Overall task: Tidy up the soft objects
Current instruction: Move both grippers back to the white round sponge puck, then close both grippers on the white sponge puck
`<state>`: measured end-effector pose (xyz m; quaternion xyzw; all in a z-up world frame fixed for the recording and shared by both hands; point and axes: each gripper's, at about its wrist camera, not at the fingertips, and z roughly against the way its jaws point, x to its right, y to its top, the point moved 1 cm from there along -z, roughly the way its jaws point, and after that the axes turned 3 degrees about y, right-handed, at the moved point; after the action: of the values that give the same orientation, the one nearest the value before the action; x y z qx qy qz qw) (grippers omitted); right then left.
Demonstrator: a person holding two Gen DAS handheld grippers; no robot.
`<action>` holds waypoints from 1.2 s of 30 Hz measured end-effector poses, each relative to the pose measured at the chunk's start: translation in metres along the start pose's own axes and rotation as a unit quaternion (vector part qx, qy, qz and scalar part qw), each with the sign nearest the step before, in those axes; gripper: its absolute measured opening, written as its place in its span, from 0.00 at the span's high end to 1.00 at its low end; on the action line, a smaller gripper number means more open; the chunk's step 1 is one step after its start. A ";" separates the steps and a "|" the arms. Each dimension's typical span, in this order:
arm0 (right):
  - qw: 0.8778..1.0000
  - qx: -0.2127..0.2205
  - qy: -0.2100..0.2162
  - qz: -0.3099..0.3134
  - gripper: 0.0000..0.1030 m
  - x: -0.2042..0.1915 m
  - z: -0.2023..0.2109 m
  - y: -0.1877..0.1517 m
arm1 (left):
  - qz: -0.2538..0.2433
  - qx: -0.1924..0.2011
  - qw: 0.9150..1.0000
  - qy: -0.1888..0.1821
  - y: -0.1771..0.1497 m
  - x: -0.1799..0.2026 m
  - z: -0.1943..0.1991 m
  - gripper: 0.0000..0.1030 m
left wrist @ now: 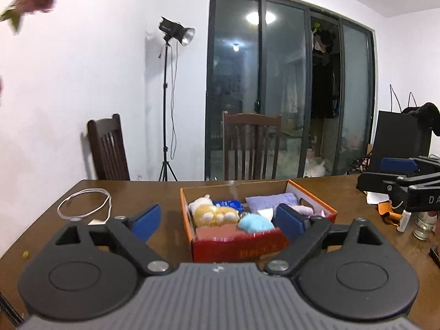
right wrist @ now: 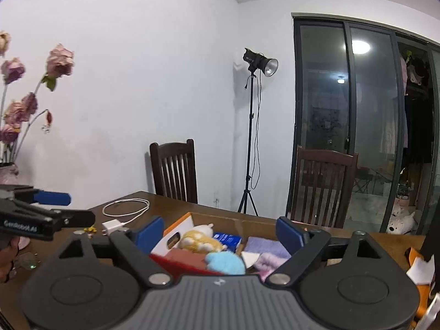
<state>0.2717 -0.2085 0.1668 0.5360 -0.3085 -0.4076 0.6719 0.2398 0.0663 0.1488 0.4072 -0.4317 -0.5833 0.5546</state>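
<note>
Left wrist view: the left claw [left wrist: 218, 221] stands wide and empty, the box [left wrist: 239, 247] of soft toys straight ahead on the tabletop [left wrist: 137, 192]. The right claw [right wrist: 220, 233], also spread and empty, has it ahead too, its long axis running away from both

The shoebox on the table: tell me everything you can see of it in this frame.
The shoebox is an open, lidless cardboard box, red and orange outside and white inside its walls, with a cut-out handle slot in one end. It sits flat on the brown wooden table, packed with soft things: a yellow and white plush toy, a light blue plush, a purple cloth. Neither gripper touches it.
</note>
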 end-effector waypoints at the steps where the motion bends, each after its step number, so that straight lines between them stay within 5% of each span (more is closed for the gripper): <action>1: 1.000 0.004 0.000 -0.003 0.12 -0.004 0.006 -0.008 | 0.006 0.002 1.000 0.004 -0.009 0.000 0.008 0.05; 10: 0.998 -0.031 0.003 -0.052 0.02 -0.037 0.059 -0.103 | 0.051 0.001 0.998 0.037 -0.097 -0.017 0.063 0.00; 14: 0.996 -0.060 0.014 -0.059 0.01 -0.055 0.066 -0.135 | 0.073 -0.050 0.995 0.043 -0.120 -0.026 0.058 0.00; 19: 0.995 -0.074 0.005 -0.061 0.02 -0.066 0.054 -0.141 | 0.056 -0.044 0.997 0.044 -0.127 -0.027 0.057 0.00; 27: 0.990 -0.110 0.018 -0.087 0.11 -0.067 0.014 -0.140 | 0.101 -0.099 0.990 0.013 -0.134 -0.040 0.016 0.00; 30: 0.987 -0.122 0.033 -0.100 0.17 -0.065 -0.010 -0.139 | 0.126 -0.120 0.985 0.007 -0.130 -0.047 -0.009 0.11; 32: 0.984 -0.135 0.035 -0.108 0.25 -0.063 -0.029 -0.140 | 0.135 -0.136 0.981 0.003 -0.128 -0.052 -0.030 0.29; 36: 0.977 -0.149 0.060 -0.140 0.33 -0.061 -0.066 -0.141 | 0.135 -0.151 0.979 -0.024 -0.121 -0.055 -0.061 0.39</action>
<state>0.2679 -0.1368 0.0156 0.4909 -0.1254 -0.5062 0.6979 0.2657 0.1196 0.0151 0.2425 -0.4029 -0.5712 0.6728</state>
